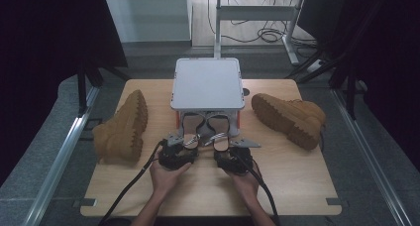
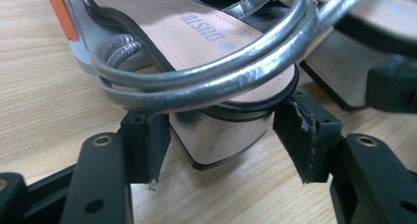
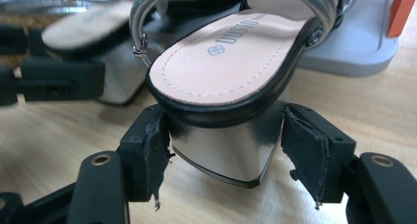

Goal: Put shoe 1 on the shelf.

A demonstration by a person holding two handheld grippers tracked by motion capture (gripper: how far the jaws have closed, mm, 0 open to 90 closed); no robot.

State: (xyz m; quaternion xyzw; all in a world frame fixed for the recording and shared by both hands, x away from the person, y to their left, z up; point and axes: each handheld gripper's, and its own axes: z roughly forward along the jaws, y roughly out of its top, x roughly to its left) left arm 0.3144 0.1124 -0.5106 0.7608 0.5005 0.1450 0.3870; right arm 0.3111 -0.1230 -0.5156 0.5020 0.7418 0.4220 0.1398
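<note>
A rack [image 1: 207, 84] stands mid-table [image 1: 297, 181], with two sandals [image 1: 205, 132] under it. One boot [image 1: 121, 129] lies left, another boot [image 1: 292, 118] right.

A light wooden tabletop [image 1: 297, 181] rests on a grey floor [image 1: 44, 151]. Aluminium rails [image 1: 64, 151] run along both sides. Dark curtains [image 1: 44, 32] flank the scene. Beyond stands a white-framed desk [image 1: 257, 10] with black cables [image 1: 270, 35] on wood-toned flooring. Lighting is dim.
</note>
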